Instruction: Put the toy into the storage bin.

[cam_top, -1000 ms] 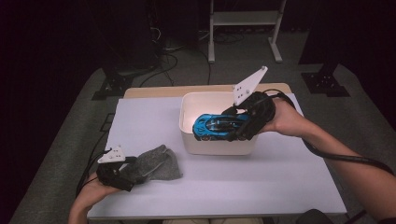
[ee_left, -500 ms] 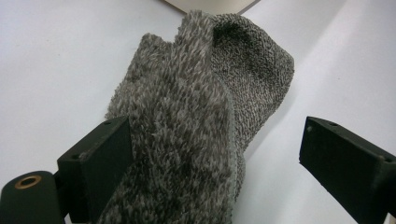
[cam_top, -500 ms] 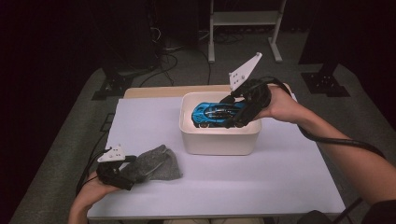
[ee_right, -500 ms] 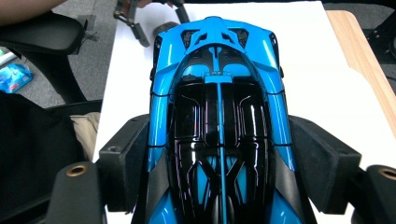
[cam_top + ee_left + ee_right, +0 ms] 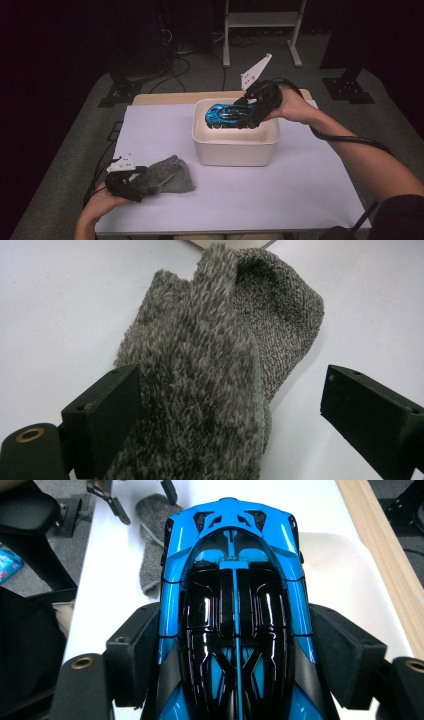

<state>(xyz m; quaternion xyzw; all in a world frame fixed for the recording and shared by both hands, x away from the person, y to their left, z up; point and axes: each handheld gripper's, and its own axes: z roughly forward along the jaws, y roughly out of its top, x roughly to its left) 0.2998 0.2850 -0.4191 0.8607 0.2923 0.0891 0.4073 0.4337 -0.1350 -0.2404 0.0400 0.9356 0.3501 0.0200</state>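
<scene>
**High view: toy car held over the bin, sock between spread jaws**

High view shows the right gripper (image 5: 248, 114) clamped on a blue toy car (image 5: 225, 115), holding it over the open top of a cream bin (image 5: 235, 150) that stands near the middle of the white table (image 5: 280, 200). The car lies roughly level, just above the bin's rim. In the right gripper view the two black jaws press against both flanks of the car (image 5: 235, 615), whose blue-and-black roof faces the camera.

At the near left corner of the table, the left gripper (image 5: 137, 181) rests at one end of a grey fuzzy sock (image 5: 167, 175). Its jaws stand wide apart in the left gripper view — the sock (image 5: 220, 365) lies between them, touching the left jaw and well short of the right one, so nothing is pinched. Sock and bin lie apart
</scene>
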